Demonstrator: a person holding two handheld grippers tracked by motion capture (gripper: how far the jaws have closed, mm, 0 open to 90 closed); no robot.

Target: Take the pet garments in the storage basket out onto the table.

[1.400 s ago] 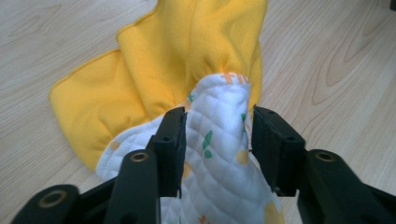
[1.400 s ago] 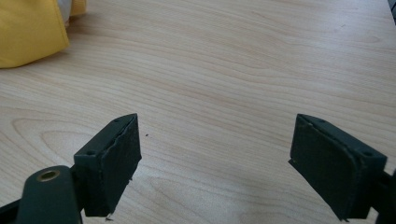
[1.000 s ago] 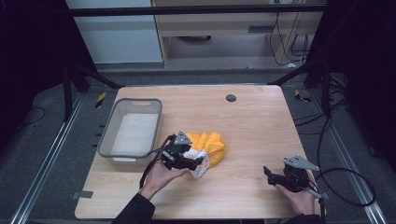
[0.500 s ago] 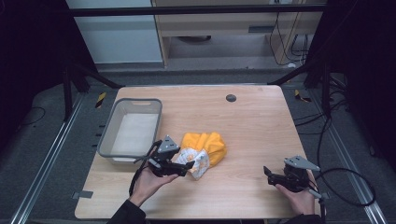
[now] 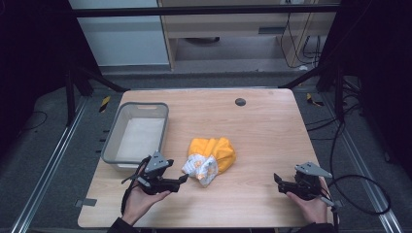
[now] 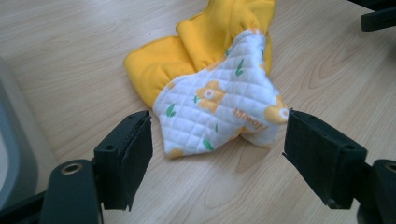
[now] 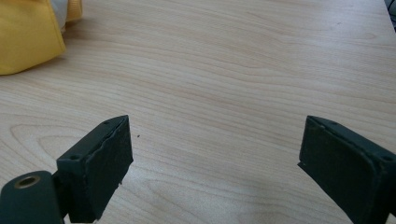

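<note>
- On the pale wooden desk [image 5: 262,121], just right of centre towards my edge, lies the crumpled yellow cloth garment with a white quilted flower-print lining [image 5: 210,156]. It sits bunched, yellow part away from me, white quilted flap nearest my left claw.
- My left claw [image 5: 183,178] rests low on the desk just beside the garment's near-left corner, jaws spread wide, nothing between them. In the left gripper view the white quilted flap [image 6: 219,105] lies just beyond the two black pads [image 6: 135,149], not touched.
- My right claw [image 5: 278,178] sits well apart at the right near edge, jaws having just been opening, spread over bare wood. The yellow edge [image 7: 25,35] shows far off at the upper left of the right gripper view.
- Grey plastic bin [image 5: 114,141] stands at the left, near the left claw; it looks the likely place for the garment, though I cannot be sure.
- Step in hand, as I judge it: take hold of the garment with the left claw.
- To do it well: slide forward low so the pads straddle the quilted flap, and bite where the fabric is doubled and thick, not at a thin single edge.
- Close fully before lifting; soft cloth slips.
- Risk: a loose fold trails and drags on the bin's rim.
- Right claw could pinch the yellow side to share the load.
</note>
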